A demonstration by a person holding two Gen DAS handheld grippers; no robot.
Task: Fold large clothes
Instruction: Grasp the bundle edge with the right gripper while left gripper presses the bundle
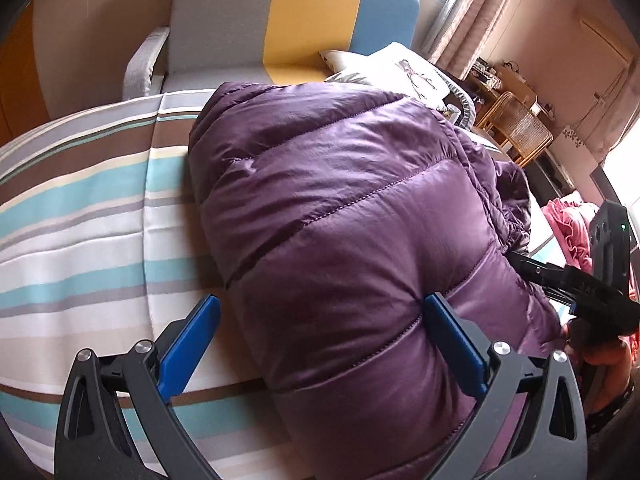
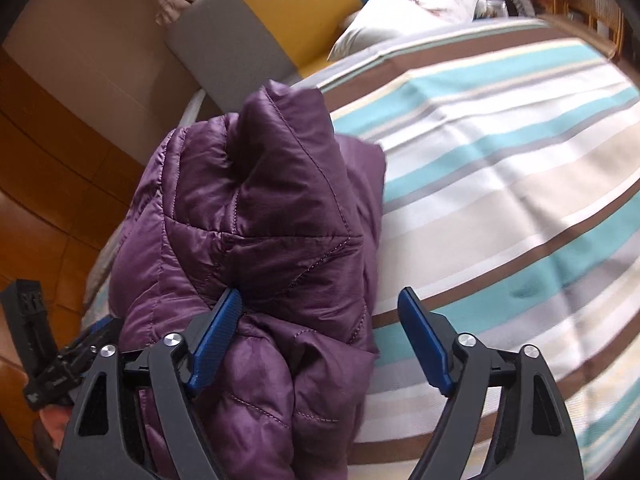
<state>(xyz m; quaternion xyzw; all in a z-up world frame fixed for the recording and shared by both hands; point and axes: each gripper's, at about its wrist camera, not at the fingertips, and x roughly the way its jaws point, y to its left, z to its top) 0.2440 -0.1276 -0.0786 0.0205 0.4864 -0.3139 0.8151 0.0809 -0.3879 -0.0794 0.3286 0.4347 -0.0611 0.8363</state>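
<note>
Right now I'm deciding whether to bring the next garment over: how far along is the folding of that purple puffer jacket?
Mostly done: the purple puffer jacket lies as a compact folded bundle on the striped bedsheet. In hand: nothing is clamped. The left gripper and right gripper both stand open around the bundle's near end, each with only one of its fingers against the fabric. Left: the layers at the right gripper's end look bunched, so probably some tidying.

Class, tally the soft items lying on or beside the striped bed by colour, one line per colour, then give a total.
Purple: 1, the puffer jacket
White, printed: 1, the pillow
Pink: 1, the crumpled cloth
Total: 3
</note>
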